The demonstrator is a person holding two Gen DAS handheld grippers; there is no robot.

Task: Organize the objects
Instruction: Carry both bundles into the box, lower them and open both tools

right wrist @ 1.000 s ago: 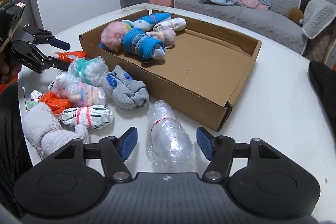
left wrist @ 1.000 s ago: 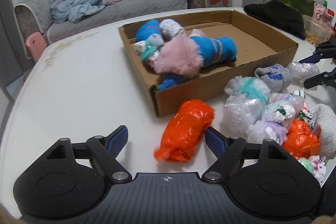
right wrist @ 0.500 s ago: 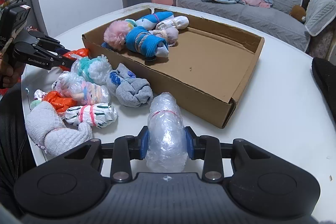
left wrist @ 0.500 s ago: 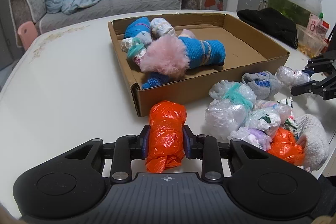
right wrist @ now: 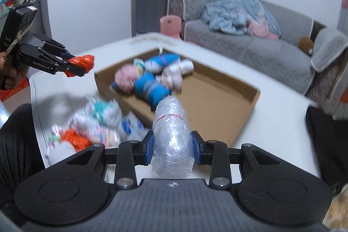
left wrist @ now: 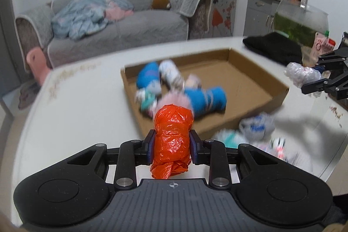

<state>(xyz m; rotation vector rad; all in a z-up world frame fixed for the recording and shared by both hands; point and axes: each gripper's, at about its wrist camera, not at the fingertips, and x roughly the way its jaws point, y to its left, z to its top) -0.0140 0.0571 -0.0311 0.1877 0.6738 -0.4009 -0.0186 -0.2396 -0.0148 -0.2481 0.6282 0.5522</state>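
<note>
My left gripper (left wrist: pixel 173 146) is shut on an orange plastic-wrapped bundle (left wrist: pixel 171 138) and holds it in the air above the table, near the front corner of the open cardboard box (left wrist: pixel 250 77). My right gripper (right wrist: pixel 173 150) is shut on a clear plastic-wrapped bundle (right wrist: pixel 171 140), also lifted, in front of the box (right wrist: pixel 219 97). The box holds several rolled socks, among them a blue roll (left wrist: pixel 206 99) and a pink fluffy one (right wrist: pixel 125 78). Each gripper shows in the other's view: the left gripper (right wrist: pixel 76 65) with its orange bundle, the right gripper (left wrist: pixel 315 77) with its clear bundle.
A pile of wrapped bundles (left wrist: pixel 254 134) lies on the white table (left wrist: pixel 76 112) beside the box, blurred by motion. A black cloth (left wrist: pixel 274 47) lies at the far right of the table. A grey sofa (left wrist: pixel 119 29) stands beyond the table.
Both grippers closed on their bundles and have lifted them off the table, rising above the box's near side.
</note>
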